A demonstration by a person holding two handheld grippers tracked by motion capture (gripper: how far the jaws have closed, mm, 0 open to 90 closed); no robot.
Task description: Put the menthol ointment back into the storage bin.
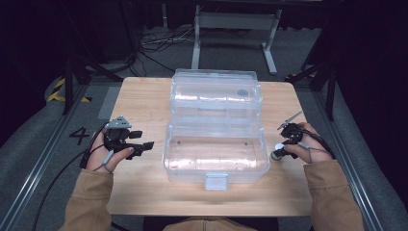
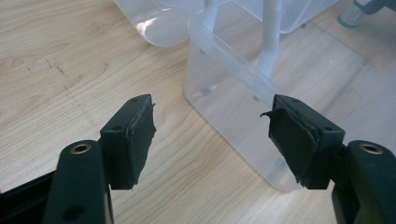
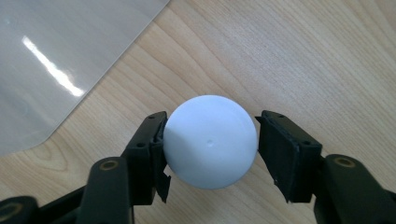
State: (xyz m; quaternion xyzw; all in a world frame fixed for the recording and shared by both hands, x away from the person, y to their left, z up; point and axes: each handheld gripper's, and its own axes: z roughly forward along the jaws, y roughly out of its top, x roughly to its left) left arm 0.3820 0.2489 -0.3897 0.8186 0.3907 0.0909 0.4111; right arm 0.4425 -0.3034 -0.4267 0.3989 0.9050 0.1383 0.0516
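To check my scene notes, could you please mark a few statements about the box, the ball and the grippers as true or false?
1. The box stands open on the table. True.
2. The ball lies inside the box. False: it rests on the table to the right of the box, between the jaws of the right gripper.
3. The left gripper has its jaws open with nothing between them. True.
4. The ball is red. False: it is white.
5. The left gripper is at the right side of the box. False: it is at the box's left side.
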